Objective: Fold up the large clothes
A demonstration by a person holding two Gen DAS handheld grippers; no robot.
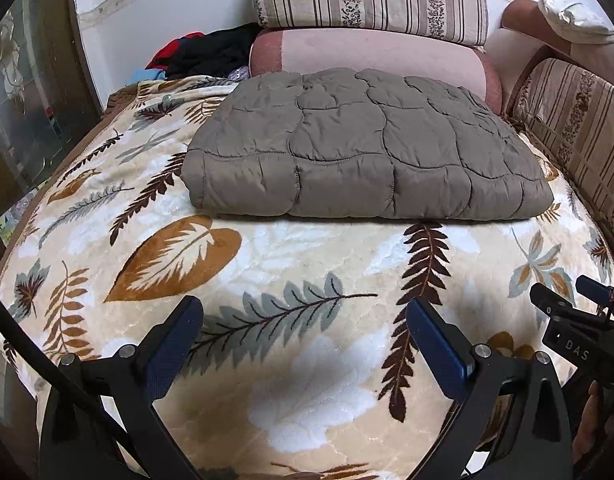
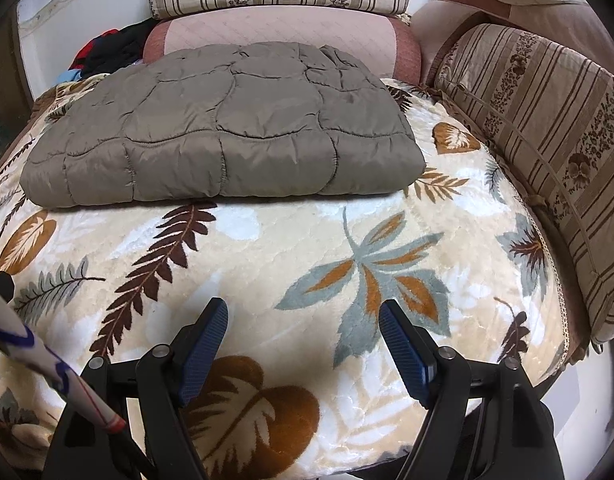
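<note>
Left gripper (image 1: 303, 322) and right gripper (image 2: 303, 320), side by side over the near edge of the bed, both angled downward, blue-padded jaws spread wide and empty, touching nothing.

Even, soft daylight, sharp focus; strong fisheye bending at dark corners (source perhaps overhead).

blanket (image 2: 267, 240) bare ahead, folded quilt (image 2: 227, 128) beyond
</note>
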